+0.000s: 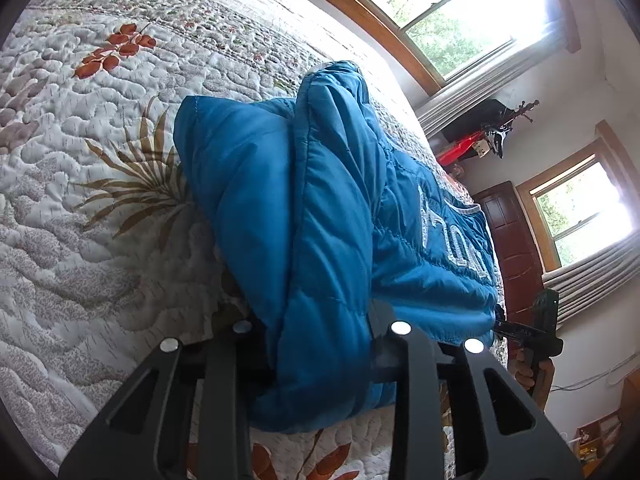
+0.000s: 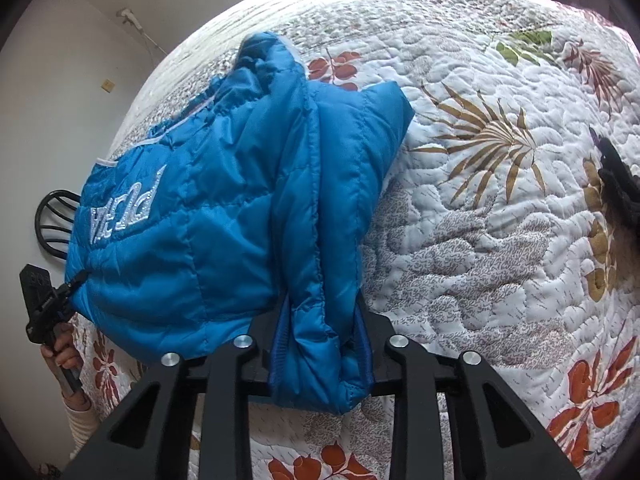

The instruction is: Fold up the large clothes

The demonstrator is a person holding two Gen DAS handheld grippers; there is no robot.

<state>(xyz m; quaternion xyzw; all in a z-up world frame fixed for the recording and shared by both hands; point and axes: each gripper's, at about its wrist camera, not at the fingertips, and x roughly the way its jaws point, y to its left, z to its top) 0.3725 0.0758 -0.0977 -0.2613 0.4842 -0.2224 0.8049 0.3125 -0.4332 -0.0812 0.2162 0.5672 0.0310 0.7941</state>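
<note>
A home bedroom: quilted bedspread (image 1: 100, 200), wood-framed windows (image 1: 440, 20).

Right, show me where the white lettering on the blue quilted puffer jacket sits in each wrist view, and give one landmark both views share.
Left wrist view: the white lettering is right of centre, on the blue quilted puffer jacket, running down toward the lower right.
Right wrist view: the white lettering is at left of centre, on the jacket's left part.
Shared landmark: the tan palm-leaf print on the quilted bedspread, just beside the jacket.
</note>
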